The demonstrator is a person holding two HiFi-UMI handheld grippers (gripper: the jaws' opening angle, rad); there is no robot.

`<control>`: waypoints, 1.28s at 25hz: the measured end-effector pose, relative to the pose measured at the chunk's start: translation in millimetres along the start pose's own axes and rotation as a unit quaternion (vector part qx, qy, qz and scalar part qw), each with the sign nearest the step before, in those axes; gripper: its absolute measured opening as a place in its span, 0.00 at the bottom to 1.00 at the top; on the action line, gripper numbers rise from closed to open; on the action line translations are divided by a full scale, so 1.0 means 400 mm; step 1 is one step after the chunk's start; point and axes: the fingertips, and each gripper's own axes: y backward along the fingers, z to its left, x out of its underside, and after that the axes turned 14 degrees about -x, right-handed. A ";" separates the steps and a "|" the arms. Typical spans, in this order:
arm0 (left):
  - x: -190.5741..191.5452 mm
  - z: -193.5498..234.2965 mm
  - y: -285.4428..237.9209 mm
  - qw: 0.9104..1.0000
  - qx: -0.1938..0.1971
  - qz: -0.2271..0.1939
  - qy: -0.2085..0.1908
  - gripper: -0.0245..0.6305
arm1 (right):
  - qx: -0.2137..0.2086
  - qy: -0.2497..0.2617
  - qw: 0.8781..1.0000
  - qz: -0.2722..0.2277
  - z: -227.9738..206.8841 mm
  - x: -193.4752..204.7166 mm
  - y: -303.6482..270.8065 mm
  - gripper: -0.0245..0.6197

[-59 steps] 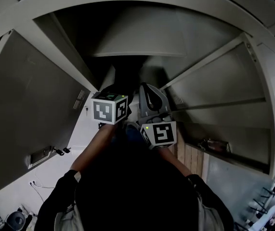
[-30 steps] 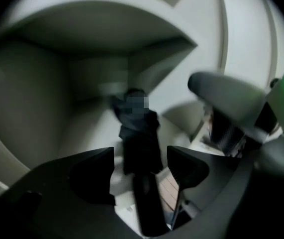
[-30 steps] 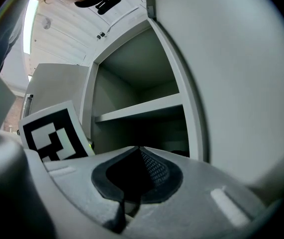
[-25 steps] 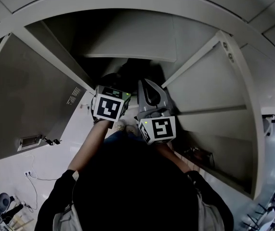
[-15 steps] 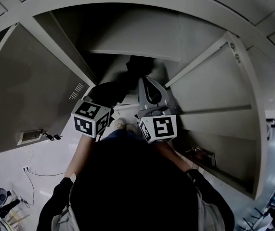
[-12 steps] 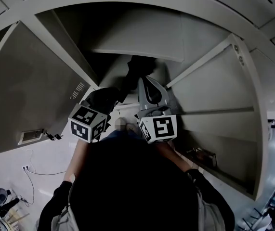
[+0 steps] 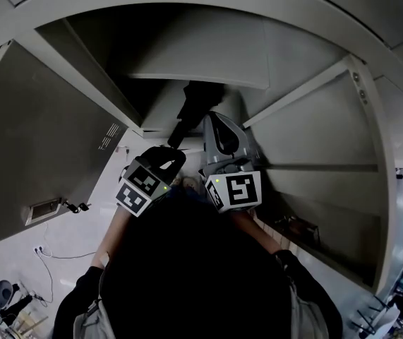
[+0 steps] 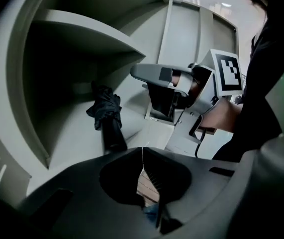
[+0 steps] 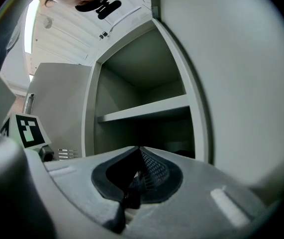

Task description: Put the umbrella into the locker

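The black folded umbrella (image 7: 194,104) lies on the floor of the open locker, under its shelf (image 7: 201,55); the left gripper view shows the umbrella (image 8: 107,114) lying loose, handle toward me. My left gripper (image 7: 176,154) is outside the locker in front of the umbrella, apart from it, shut with nothing in it (image 8: 142,151). Just to its right, my right gripper (image 7: 212,120) points level at the locker opening. It is also shut and empty (image 9: 141,149), and shows in the left gripper view as a grey right gripper (image 8: 136,72).
The locker's grey door (image 7: 39,140) stands open on the left, with a latch on its edge. Another grey door panel (image 7: 321,126) angles out on the right. The shelf (image 9: 146,111) splits the locker into upper and lower spaces. A white floor with cables (image 7: 53,253) lies below left.
My left gripper has drawn back out of the locker, swinging left and toward the person. The umbrella now lies uncovered inside. The right gripper has not moved.
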 end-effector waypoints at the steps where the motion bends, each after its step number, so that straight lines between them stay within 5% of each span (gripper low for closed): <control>1: -0.012 -0.006 -0.012 1.000 0.005 -0.006 -0.002 0.05 | 0.005 0.002 1.000 0.001 -0.004 -0.001 0.008 0.04; 8: -0.072 -0.041 -0.063 0.997 0.068 -0.016 -0.030 0.05 | 0.001 0.007 1.000 0.000 0.018 -0.020 0.038 0.04; 14: -0.029 0.011 -0.016 0.999 0.033 -0.003 -0.010 0.05 | -0.022 0.003 1.000 0.004 0.052 -0.010 0.024 0.04; 21: 0.006 0.119 0.039 0.997 -0.060 -0.003 0.039 0.05 | -0.034 0.005 0.999 -0.001 0.068 -0.015 -0.003 0.04; 24: 0.009 0.136 0.029 0.996 -0.079 0.005 0.030 0.05 | -0.035 0.011 0.999 -0.002 0.072 -0.020 -0.004 0.04; 32: -0.043 0.079 -0.045 1.000 -0.023 -0.003 -0.001 0.05 | -0.024 0.021 0.999 -0.005 0.062 -0.033 0.016 0.04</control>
